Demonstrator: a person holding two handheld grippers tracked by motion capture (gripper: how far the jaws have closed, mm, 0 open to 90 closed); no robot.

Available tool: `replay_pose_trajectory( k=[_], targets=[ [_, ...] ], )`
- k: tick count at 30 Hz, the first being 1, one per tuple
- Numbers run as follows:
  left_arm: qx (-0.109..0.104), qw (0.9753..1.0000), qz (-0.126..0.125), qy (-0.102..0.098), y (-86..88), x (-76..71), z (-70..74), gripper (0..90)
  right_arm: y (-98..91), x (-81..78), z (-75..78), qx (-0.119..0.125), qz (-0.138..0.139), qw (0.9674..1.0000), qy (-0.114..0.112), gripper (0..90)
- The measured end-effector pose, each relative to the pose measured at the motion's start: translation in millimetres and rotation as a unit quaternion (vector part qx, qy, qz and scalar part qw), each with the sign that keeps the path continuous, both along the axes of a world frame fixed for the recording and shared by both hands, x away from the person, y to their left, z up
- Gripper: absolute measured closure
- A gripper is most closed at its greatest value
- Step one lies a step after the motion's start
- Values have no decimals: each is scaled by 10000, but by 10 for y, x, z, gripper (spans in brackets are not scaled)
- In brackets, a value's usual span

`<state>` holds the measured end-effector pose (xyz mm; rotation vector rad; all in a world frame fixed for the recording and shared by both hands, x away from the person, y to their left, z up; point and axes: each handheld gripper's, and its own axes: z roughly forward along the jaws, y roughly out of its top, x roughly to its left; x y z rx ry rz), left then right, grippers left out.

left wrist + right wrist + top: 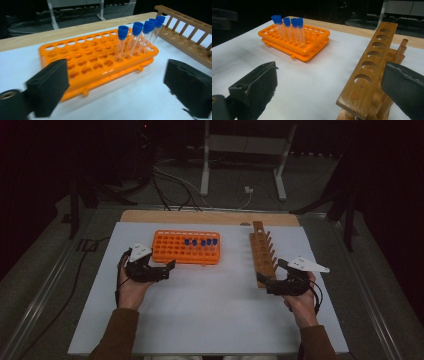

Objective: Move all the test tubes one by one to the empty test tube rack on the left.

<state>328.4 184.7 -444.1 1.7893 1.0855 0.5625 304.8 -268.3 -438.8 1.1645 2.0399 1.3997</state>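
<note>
Orange rack [186, 247] near left gripper [170, 266], fingers released; right gripper [263, 281] fingers released beside wooden rack [263, 253]

The high view is dim, its upper half nearly black; only the white table sheet [210, 310] catches soft overhead light, with faint shadows. Both gripper views are brighter. In the left gripper view the black jaws at the lower corners are smeared with blur.

Your high view looked forward and down from above your side, well back from the orange rack [187, 247]. Your left gripper view sat close beside that rack [95, 60]; your right gripper view saw it [294, 42] from farther off, across the table.
</note>
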Motion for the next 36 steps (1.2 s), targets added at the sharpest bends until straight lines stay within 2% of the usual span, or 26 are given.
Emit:
replay_pose_trajectory(
  k=[3,6,10,14,16,17,21,24,36],
  targets=[
    [-18,10000,-5,-95,125,-145,17,8,-17,-32,2,-44,-29,10000,-76,8],
    [-153,9996,-32,-226,243,-293,36,7,-30,-65,-2,-53,-50,9999,-152,8],
    [-137,9991,7,-398,371,-491,34,7,-52,-120,-25,-108,-97,9995,-286,8],
    [-39,9982,73,-601,496,-665,0,7,-103,-196,-73,-122,-163,9988,-444,8],
    [85,9968,159,-777,546,-743,-21,7,-145,-229,-108,-79,-188,9987,-472,8],
    [166,9962,200,-835,567,-769,-28,7,-163,-239,-126,-85,-199,9987,-471,8],
    [-17,9943,290,-1024,649,-864,-24,7,-223,-280,-162,-29,-288,9981,-541,8],
    [-123,9933,362,-1092,697,-900,-17,7,-256,-300,-161,23,-331,9977,-592,8],
    [-343,9912,638,-1104,862,-963,-70,7,-320,-341,-145,100,-456,9965,-698,8]
  ],
)
